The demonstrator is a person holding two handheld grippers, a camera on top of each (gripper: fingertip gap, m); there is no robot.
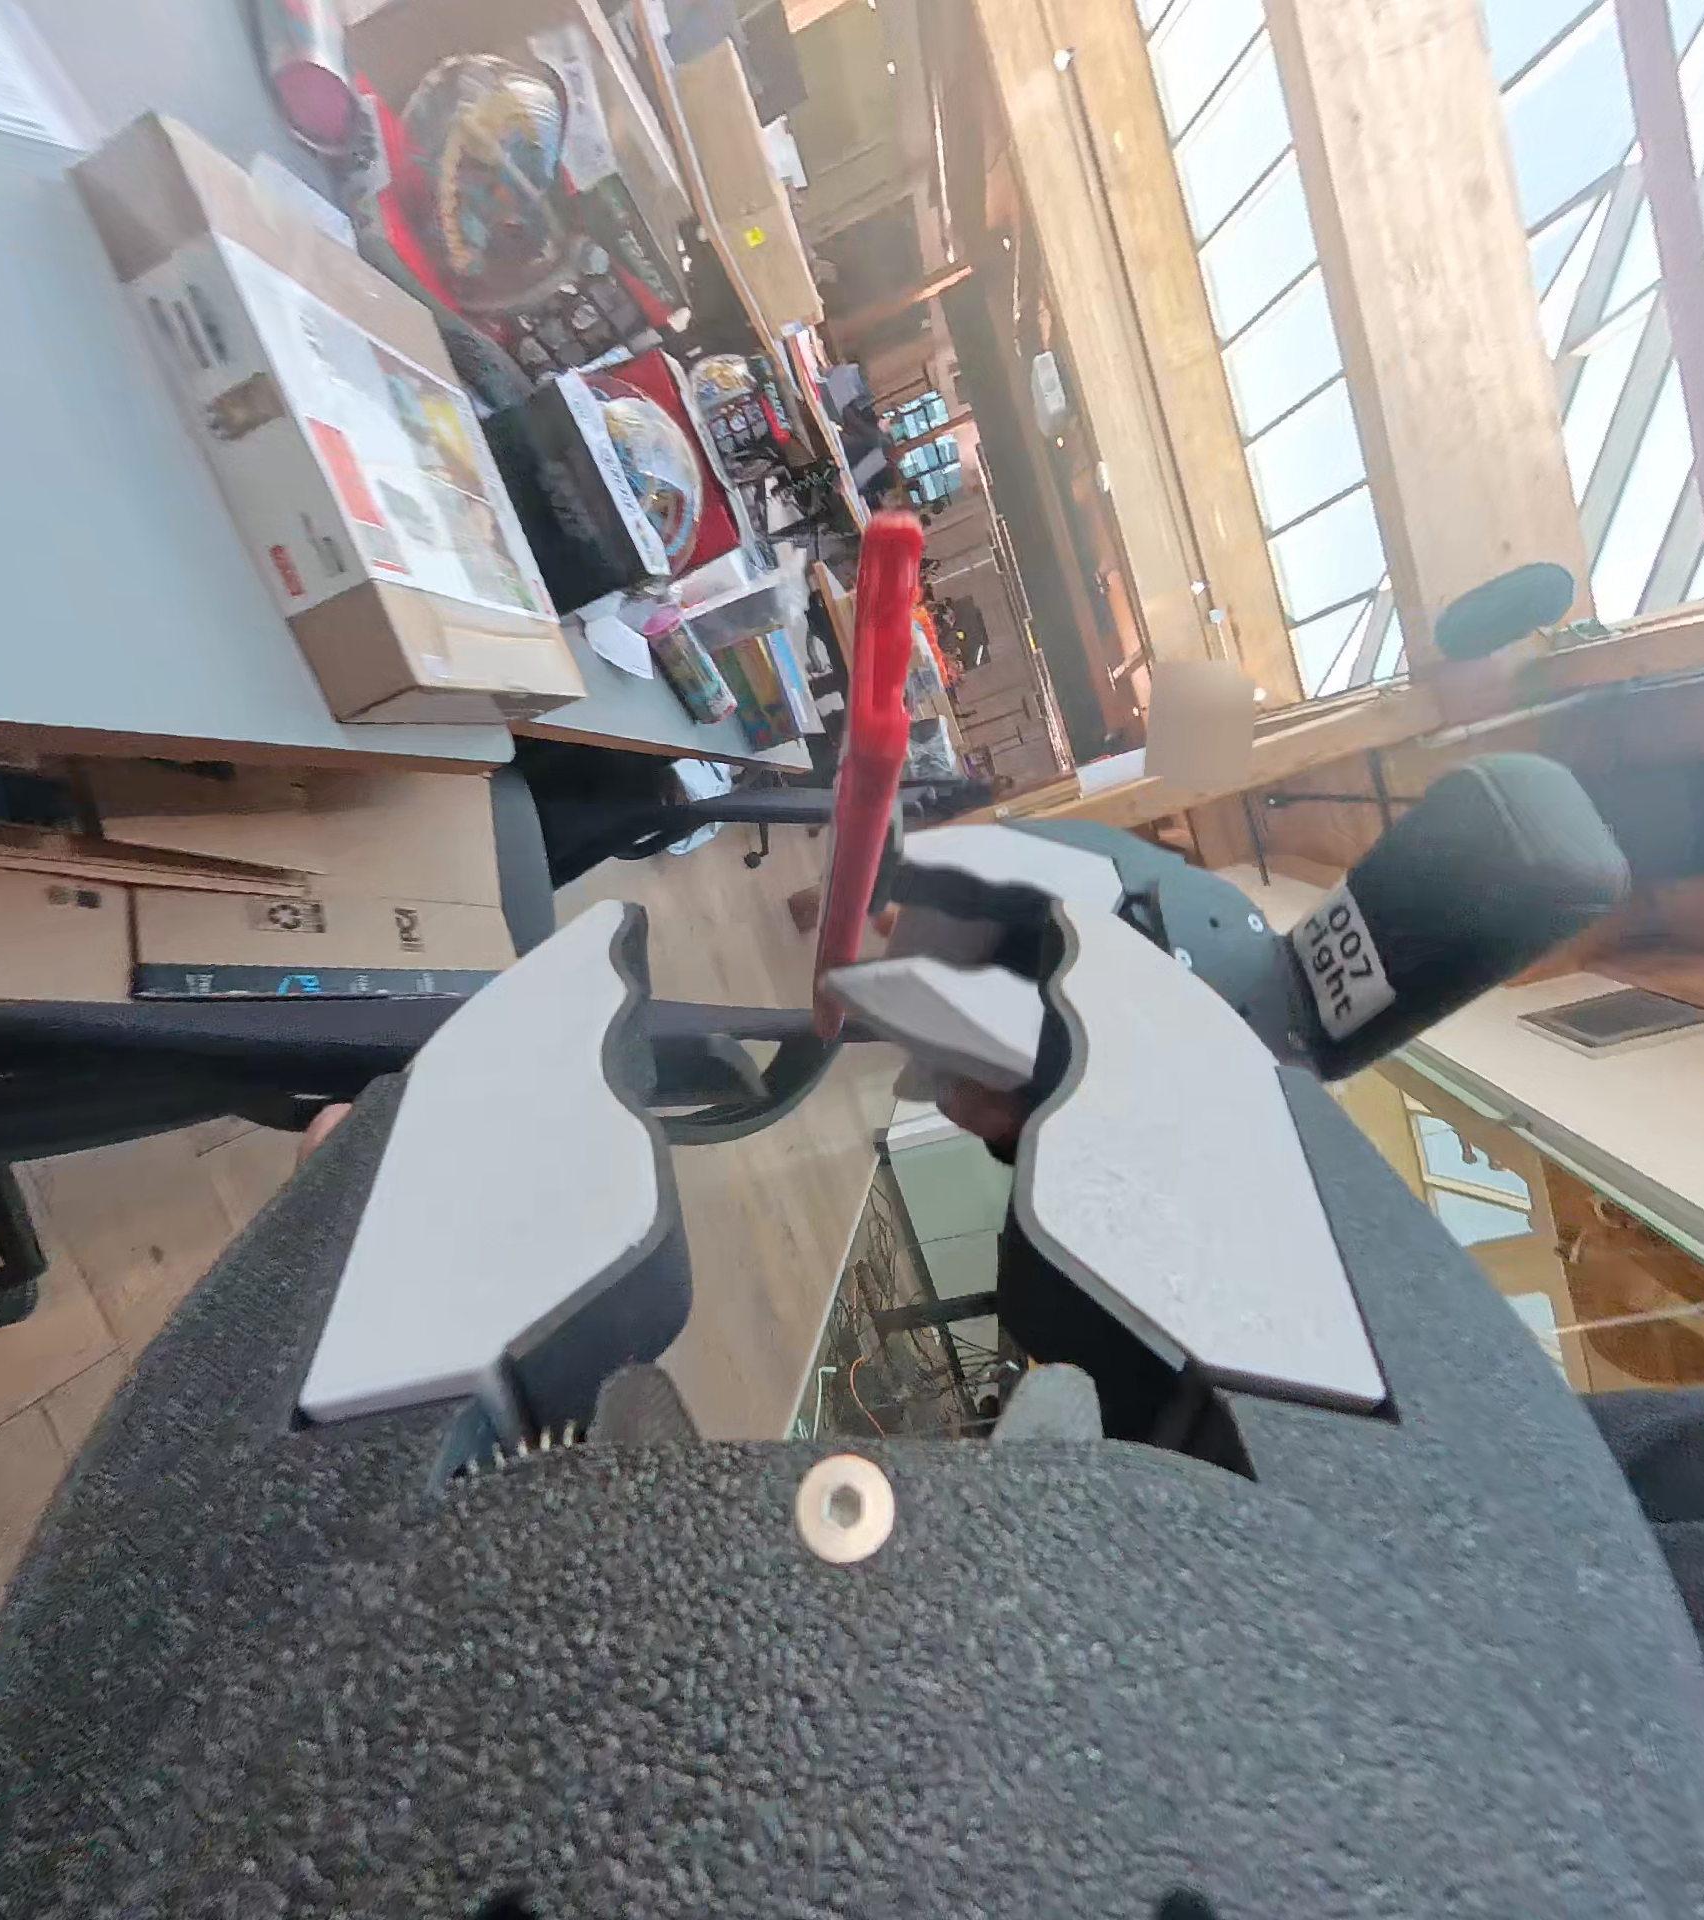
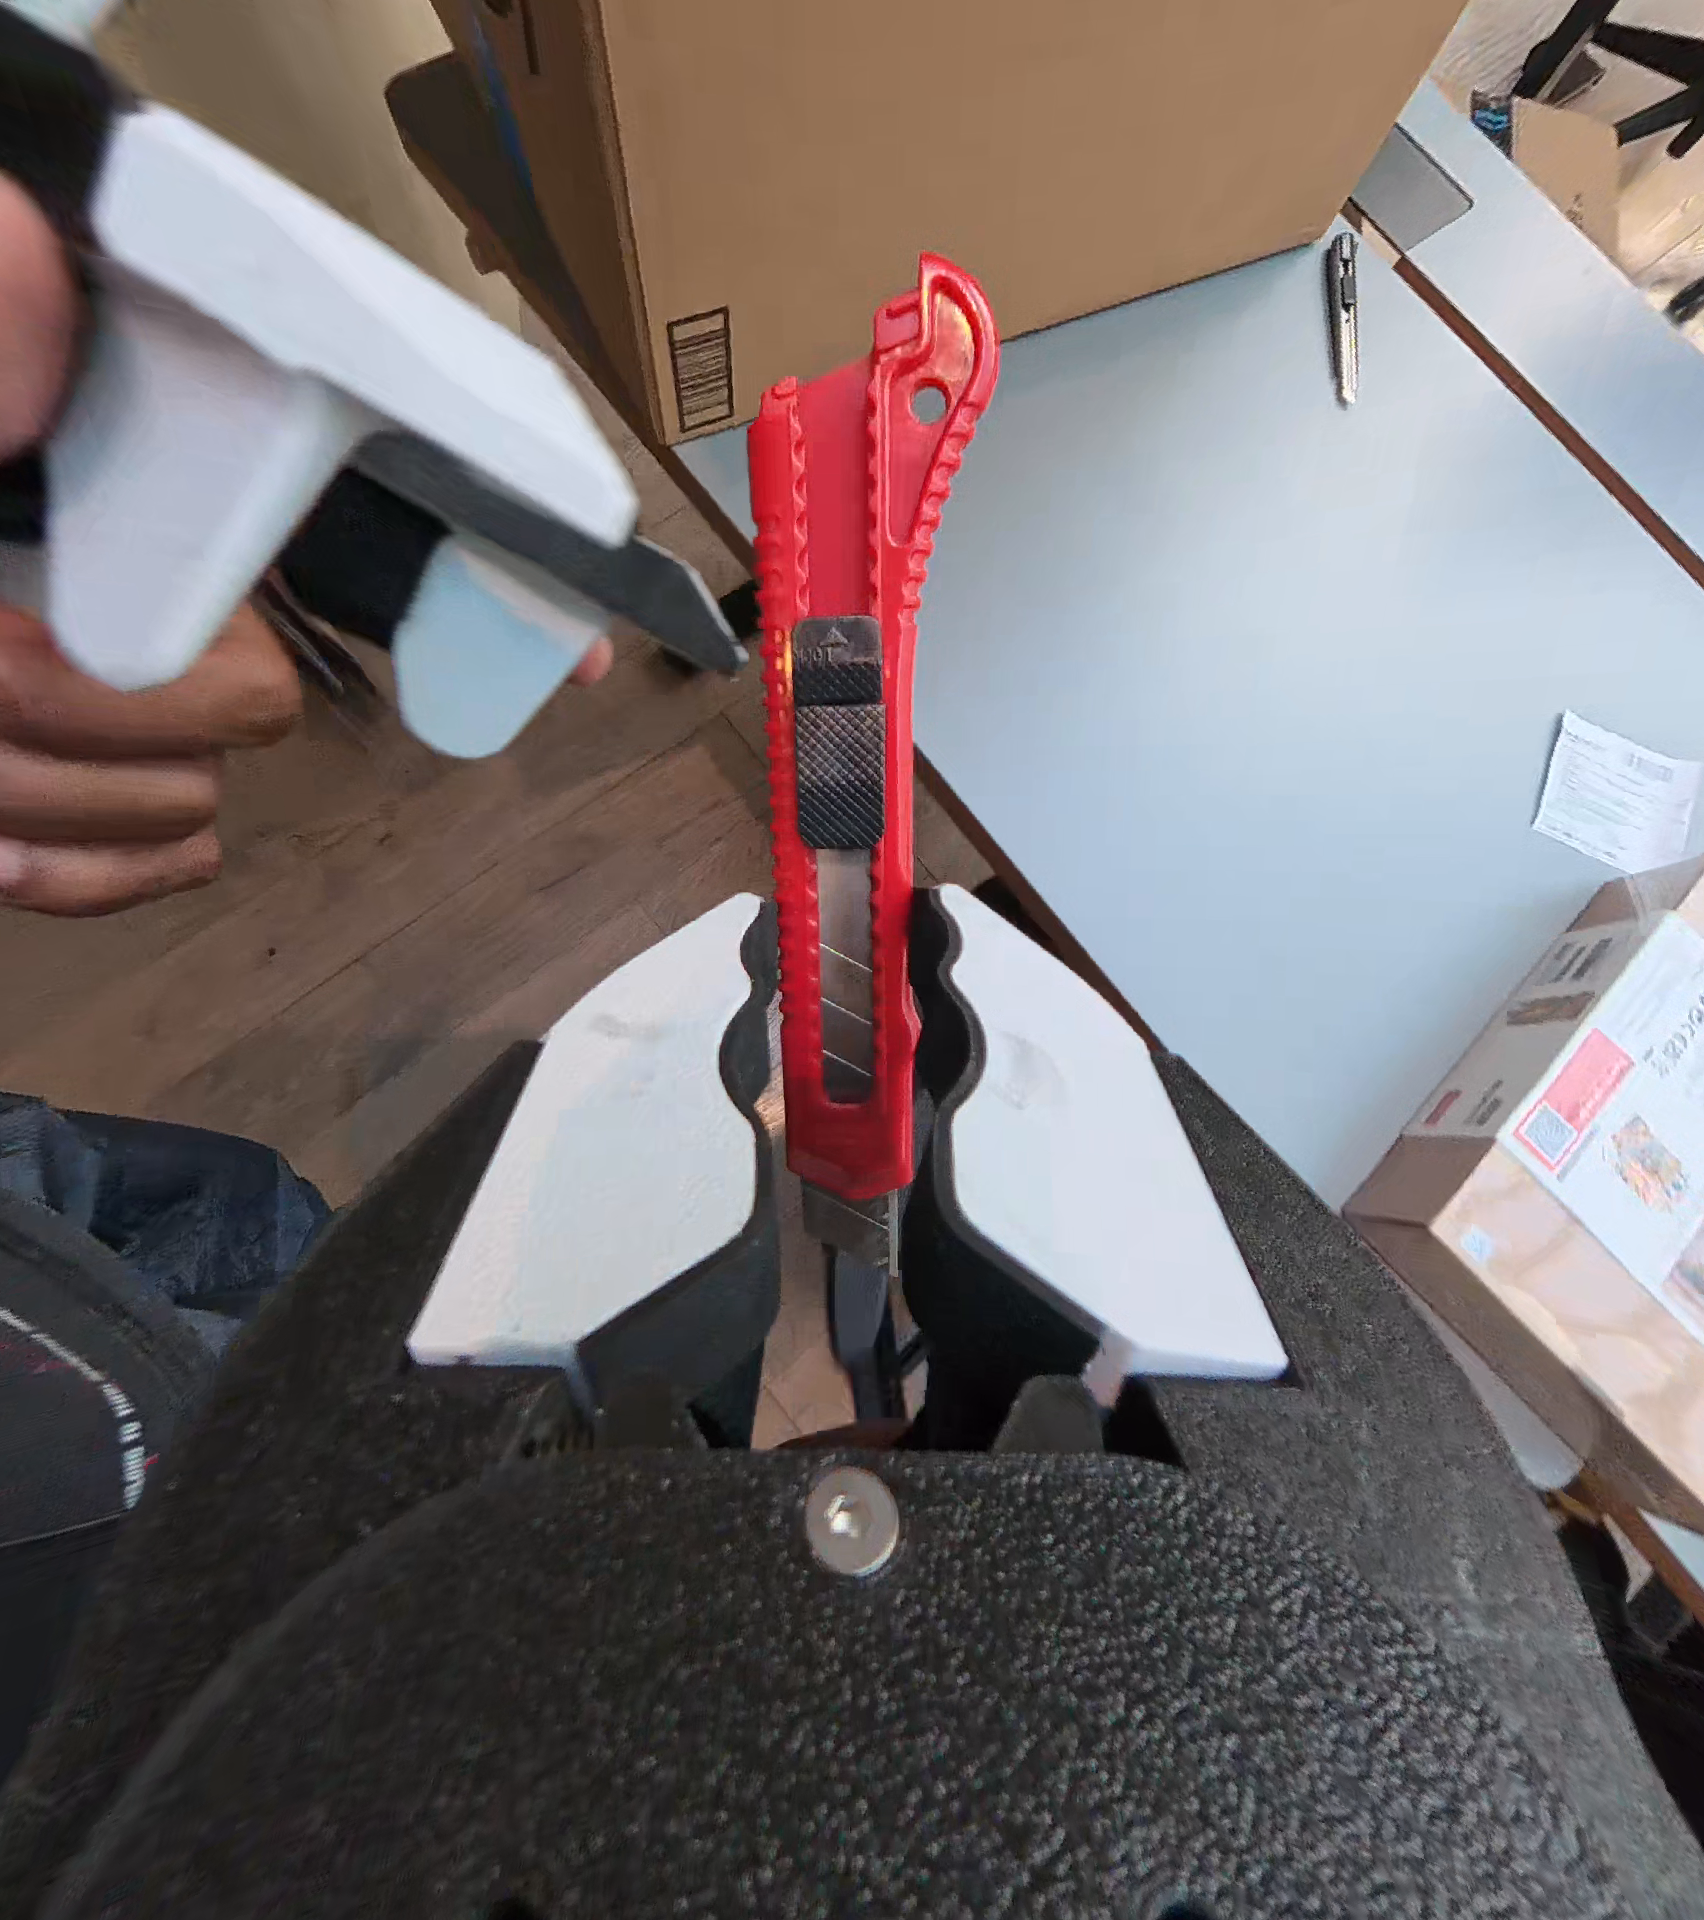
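Overhead, the right wrist view shows a pale blue-grey desk [image 2: 1295, 675] with a wooden edge, set above a wood plank floor [image 2: 360, 883]. On the desk stand a large plain cardboard box [image 2: 983, 156] at the far end and a smaller printed cardboard box [image 2: 1637, 1174] to the right, with a slip of paper [image 2: 1612, 784] and a metal pen [image 2: 1344, 312] lying between them. Right gripper [image 2: 848, 997]: its white fingers are clamped on a red utility knife [image 2: 853, 727], gripping the blade end so that the handle projects forward over the desk edge; the black slider faces the camera. Left gripper [image 1: 843, 1039]: fingers spread apart and holding nothing, just beside the knife. A person's hand [image 2: 48, 758] on the left gripper's handle appears at the left of the right wrist view.
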